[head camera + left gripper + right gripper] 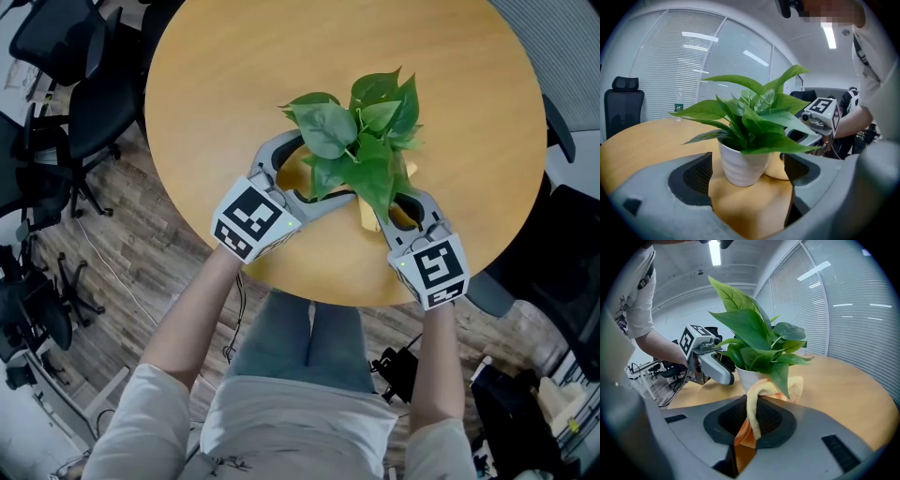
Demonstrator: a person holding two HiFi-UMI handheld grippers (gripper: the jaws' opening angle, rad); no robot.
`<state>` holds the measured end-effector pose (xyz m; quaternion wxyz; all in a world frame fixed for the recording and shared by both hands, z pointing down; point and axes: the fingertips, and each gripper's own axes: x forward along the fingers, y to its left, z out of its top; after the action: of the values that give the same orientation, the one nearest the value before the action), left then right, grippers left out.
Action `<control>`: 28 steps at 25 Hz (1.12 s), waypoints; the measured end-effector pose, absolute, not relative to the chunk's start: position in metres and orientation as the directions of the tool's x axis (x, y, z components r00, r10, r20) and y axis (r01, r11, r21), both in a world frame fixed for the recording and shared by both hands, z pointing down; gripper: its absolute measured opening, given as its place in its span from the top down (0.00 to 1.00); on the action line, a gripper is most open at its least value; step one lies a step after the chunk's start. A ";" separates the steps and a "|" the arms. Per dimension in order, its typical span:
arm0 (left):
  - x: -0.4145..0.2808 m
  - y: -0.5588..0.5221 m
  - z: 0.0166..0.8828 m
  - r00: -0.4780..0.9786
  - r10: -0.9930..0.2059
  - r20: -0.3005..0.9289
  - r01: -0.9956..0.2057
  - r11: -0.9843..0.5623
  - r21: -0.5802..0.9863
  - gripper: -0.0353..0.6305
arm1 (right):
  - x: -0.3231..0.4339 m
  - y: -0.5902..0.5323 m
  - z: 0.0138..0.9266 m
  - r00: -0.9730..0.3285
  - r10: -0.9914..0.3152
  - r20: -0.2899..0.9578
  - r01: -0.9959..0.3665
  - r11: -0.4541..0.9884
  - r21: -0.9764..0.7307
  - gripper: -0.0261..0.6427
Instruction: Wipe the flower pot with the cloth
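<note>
Cloth pinched in right tongs, against pot

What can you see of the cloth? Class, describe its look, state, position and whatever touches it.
The cloth looks soft, yellow with orange showing in its folds. It is bunched and twisted into a rope, with its lower end pinched between the shut jaws of the right gripper. From there it rises to the white flower pot, where its loose end lies against the pot's wall under the leaves.

Head cam overhead, gripper cams low, sharing pot
</note>
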<state>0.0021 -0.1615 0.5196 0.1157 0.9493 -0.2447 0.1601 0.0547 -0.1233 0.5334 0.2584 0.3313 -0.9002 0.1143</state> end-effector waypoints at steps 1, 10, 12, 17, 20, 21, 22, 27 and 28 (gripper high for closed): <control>-0.001 -0.163 0.521 0.835 -0.412 0.365 -0.484 -0.865 0.131 0.24 | 0.055 -0.123 0.534 -0.646 -0.537 0.542 -0.656 0.754 -0.034 0.89; -0.012 -0.170 0.521 0.916 -0.204 0.345 -0.245 -0.966 0.081 0.24 | 0.055 -0.122 0.533 -0.640 -0.542 0.544 -0.664 0.747 -0.038 0.89; -0.011 -0.171 0.520 0.928 -0.174 0.329 -0.212 -0.974 0.084 0.24 | 0.054 -0.122 0.533 -0.640 -0.540 0.546 -0.664 0.747 -0.039 0.89; -0.004 -0.178 0.519 0.943 -0.128 0.307 -0.166 -0.981 0.103 0.24 | 0.053 -0.123 0.534 -0.643 -0.537 0.546 -0.662 0.748 -0.045 0.89; 0.002 -0.178 0.518 0.950 -0.089 0.300 -0.129 -0.985 0.116 0.24 | 0.053 -0.122 0.534 -0.641 -0.536 0.550 -0.665 0.745 -0.049 0.89; 0.004 -0.177 0.518 0.951 -0.078 0.299 -0.118 -0.986 0.119 0.24 | 0.053 -0.123 0.533 -0.638 -0.536 0.552 -0.667 0.744 -0.048 0.89; 0.005 -0.177 0.518 0.952 -0.068 0.298 -0.109 -0.987 0.121 0.24 | 0.052 -0.123 0.533 -0.637 -0.538 0.553 -0.669 0.742 -0.048 0.89; 0.010 -0.174 0.519 0.957 -0.042 0.288 -0.085 -0.987 0.139 0.29 | 0.051 -0.122 0.533 -0.640 -0.543 0.543 -0.675 0.736 -0.059 0.89; 0.010 -0.174 0.520 0.958 -0.041 0.285 -0.085 -0.986 0.143 0.29 | 0.051 -0.122 0.533 -0.641 -0.540 0.546 -0.672 0.739 -0.057 0.89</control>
<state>0.0103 -0.1737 0.5199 0.0769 0.9863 -0.0320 0.1421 0.0507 -0.1215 0.5333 0.2562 0.3378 -0.8965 0.1286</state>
